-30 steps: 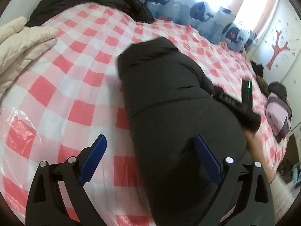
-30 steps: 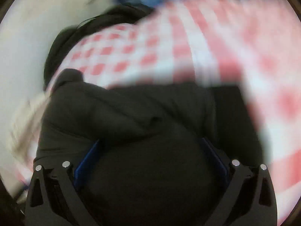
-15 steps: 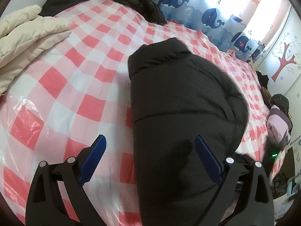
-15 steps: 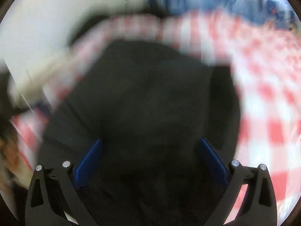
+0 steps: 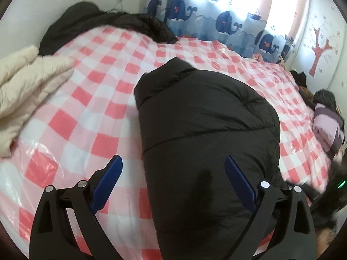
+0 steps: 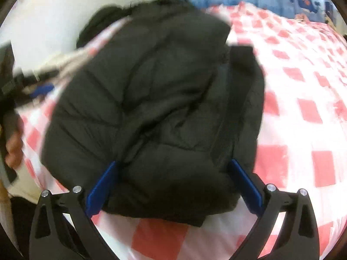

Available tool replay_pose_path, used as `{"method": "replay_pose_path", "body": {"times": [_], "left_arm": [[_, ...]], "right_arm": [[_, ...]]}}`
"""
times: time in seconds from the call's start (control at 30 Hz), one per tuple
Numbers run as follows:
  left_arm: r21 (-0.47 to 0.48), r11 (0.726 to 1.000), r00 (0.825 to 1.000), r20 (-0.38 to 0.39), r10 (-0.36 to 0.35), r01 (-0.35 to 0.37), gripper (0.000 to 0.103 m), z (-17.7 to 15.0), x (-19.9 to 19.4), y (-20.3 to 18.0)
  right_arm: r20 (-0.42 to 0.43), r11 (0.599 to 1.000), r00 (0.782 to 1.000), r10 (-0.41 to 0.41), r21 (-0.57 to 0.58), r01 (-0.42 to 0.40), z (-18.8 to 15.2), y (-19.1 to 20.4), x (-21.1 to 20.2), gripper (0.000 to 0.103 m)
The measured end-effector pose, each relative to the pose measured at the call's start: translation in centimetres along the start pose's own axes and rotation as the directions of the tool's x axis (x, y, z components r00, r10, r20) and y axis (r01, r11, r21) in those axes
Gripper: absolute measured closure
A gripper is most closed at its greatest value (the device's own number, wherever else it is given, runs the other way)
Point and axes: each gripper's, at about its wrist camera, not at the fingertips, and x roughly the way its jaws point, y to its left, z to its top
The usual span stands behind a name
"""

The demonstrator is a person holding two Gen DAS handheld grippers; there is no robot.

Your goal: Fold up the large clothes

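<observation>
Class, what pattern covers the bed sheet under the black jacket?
Red-and-white checks on the bed sheet, clearest in the left wrist view.

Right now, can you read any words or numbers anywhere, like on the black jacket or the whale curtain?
No words or numbers can be read.
black jacket: no label or logo shows.
whale curtain: only whale pictures.
wall: a red tree sticker, no writing.
checked cover: plain squares.
</observation>
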Motion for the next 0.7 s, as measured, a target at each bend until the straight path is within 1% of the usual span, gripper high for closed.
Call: {"method": "replay_pose_path", "body": {"times": [0.07, 0.13, 0.17, 0.23, 0.3, 0.33, 0.37, 0.4, 0.43, 0.47, 0.5, 0.53, 0.57, 0.63, 0.7], "left_arm": [[0.044, 0.999, 1.0, 0.007, 0.03, -0.03, 0.012, -0.1, 0.0, -0.9], [0.063, 0.997, 0.999, 0.009, 0.044, -0.044, 0.012, 0.0, 0.1, -1.4], [0.069, 0.997, 0.999, 0.009, 0.045, -0.045, 0.012, 0.0, 0.1, -1.6], [0.077, 0.996, 0.999, 0.012, 0.047, -0.048, 0.012, 0.1, 0.0, -2.1], [0.083, 0.995, 0.998, 0.016, 0.056, -0.057, 0.012, 0.2, -0.1, -2.4], [0.084, 0.994, 0.998, 0.016, 0.063, -0.065, 0.012, 0.2, -0.1, -2.4], [0.083, 0.994, 0.998, 0.015, 0.068, -0.069, 0.012, 0.2, 0.0, -2.5], [0.081, 0.994, 0.997, 0.012, 0.075, -0.076, 0.012, 0.2, 0.0, -2.5], [0.082, 0.993, 0.997, 0.009, 0.081, -0.081, 0.012, 0.2, 0.1, -2.4], [0.086, 0.993, 0.996, 0.006, 0.087, -0.087, 0.012, 0.2, 0.1, -2.4], [0.089, 0.992, 0.996, 0.005, 0.092, -0.092, 0.012, 0.2, 0.1, -2.5], [0.093, 0.991, 0.995, 0.007, 0.098, -0.098, 0.012, 0.1, 0.0, -2.5], [0.098, 0.99, 0.995, 0.009, 0.103, -0.103, 0.012, 0.1, 0.0, -2.5], [0.109, 0.988, 0.994, 0.014, 0.109, -0.11, 0.012, 0.0, -0.4, -2.7], [0.12, 0.987, 0.994, 0.023, 0.108, -0.11, 0.012, -0.1, -0.9, -2.8]], "right_arm": [[0.083, 1.0, 0.996, 0.012, -0.003, -0.012, 1.7, 0.6, -1.9, 0.006], [0.138, 0.999, 0.99, 0.016, -0.034, -0.011, 4.8, 1.3, -2.6, 0.006], [0.151, 0.999, 0.988, 0.014, -0.04, -0.008, 6.0, 1.6, -2.5, 0.006], [0.174, 0.999, 0.985, -0.012, -0.032, 0.018, 9.3, 2.0, -1.7, 0.006], [0.181, 1.0, 0.983, -0.02, -0.013, 0.022, 11.7, 1.1, -0.7, 0.006], [0.175, 0.999, 0.984, -0.04, 0.011, 0.039, 13.2, 0.8, 0.9, 0.006], [0.149, 0.999, 0.988, -0.045, 0.034, 0.04, 13.6, 0.2, 1.7, 0.006], [0.112, 0.997, 0.993, -0.046, 0.059, 0.039, 13.4, -0.9, 1.9, 0.006], [0.069, 0.995, 0.996, -0.052, 0.084, 0.046, 13.3, -1.0, 3.1, 0.006], [0.003, 0.993, 0.999, -0.052, 0.11, 0.052, 13.2, -1.8, 5.7, 0.006], [-0.063, 0.989, 0.998, 0.001, 0.145, 0.008, 12.7, -2.6, 8.3, 0.006], [-0.088, 0.98, 0.995, 0.052, 0.197, -0.034, 12.0, -3.4, 9.8, 0.006], [-0.082, 0.976, 0.995, 0.06, 0.213, -0.041, 11.9, -4.0, 10.2, 0.006], [-0.09, 0.977, 0.995, 0.05, 0.209, -0.031, 11.8, -4.1, 9.7, 0.006], [-0.077, 0.981, 0.996, 0.037, 0.193, -0.022, 11.7, -3.7, 8.2, 0.006]]}}
